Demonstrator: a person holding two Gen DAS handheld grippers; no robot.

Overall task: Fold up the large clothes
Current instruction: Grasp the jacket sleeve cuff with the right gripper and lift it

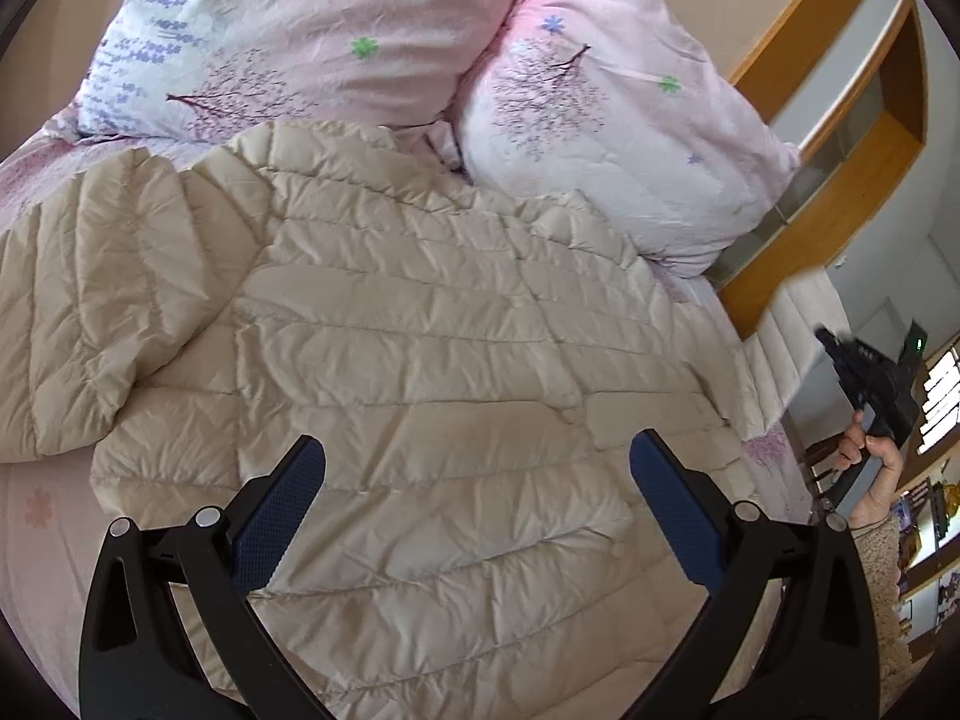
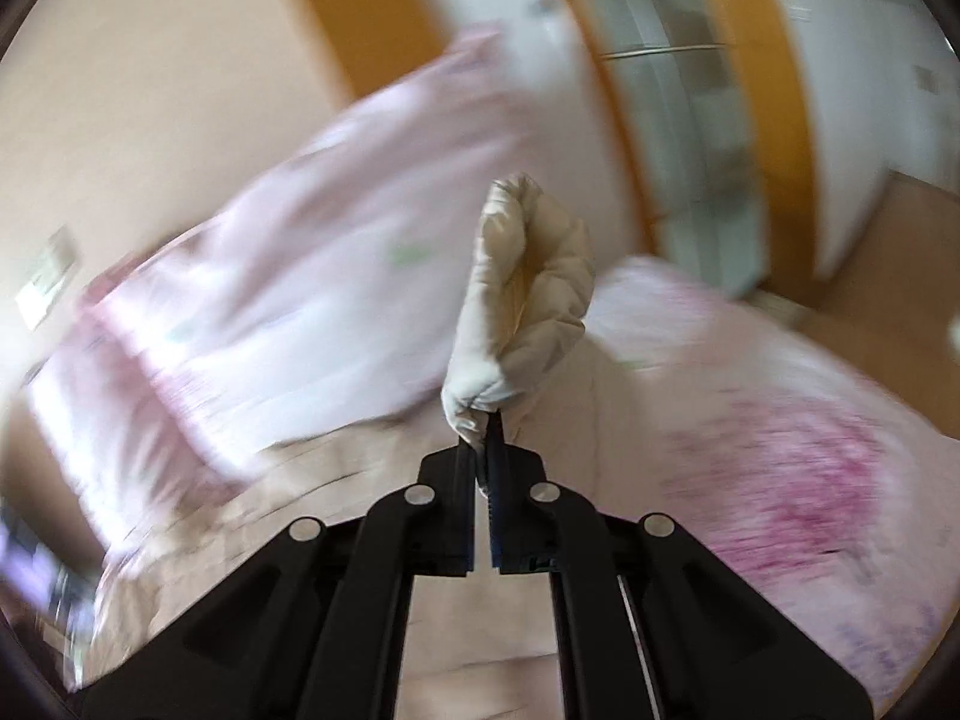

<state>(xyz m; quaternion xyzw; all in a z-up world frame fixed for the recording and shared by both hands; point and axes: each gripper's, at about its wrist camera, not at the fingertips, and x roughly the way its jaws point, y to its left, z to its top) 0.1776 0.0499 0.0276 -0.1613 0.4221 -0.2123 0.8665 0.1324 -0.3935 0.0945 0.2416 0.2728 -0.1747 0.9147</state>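
Note:
A beige quilted puffer jacket point(image 1: 420, 348) lies spread on the bed, one sleeve bent at the left. My left gripper point(image 1: 477, 498) is open and empty, hovering over the jacket's lower body. My right gripper point(image 2: 483, 426) is shut on a bunched piece of the jacket point(image 2: 528, 294), which sticks up past the fingertips. In the left wrist view the right gripper point(image 1: 870, 372) is lifted at the far right edge of the bed, with jacket fabric point(image 1: 786, 324) stretched up toward it. The right wrist view is blurred by motion.
Two pink floral pillows point(image 1: 300, 30) point(image 1: 612, 138) lie at the head of the bed, touching the jacket's top. A pink sheet point(image 1: 42, 516) covers the bed. Wooden-trimmed furniture point(image 1: 840, 138) stands to the right.

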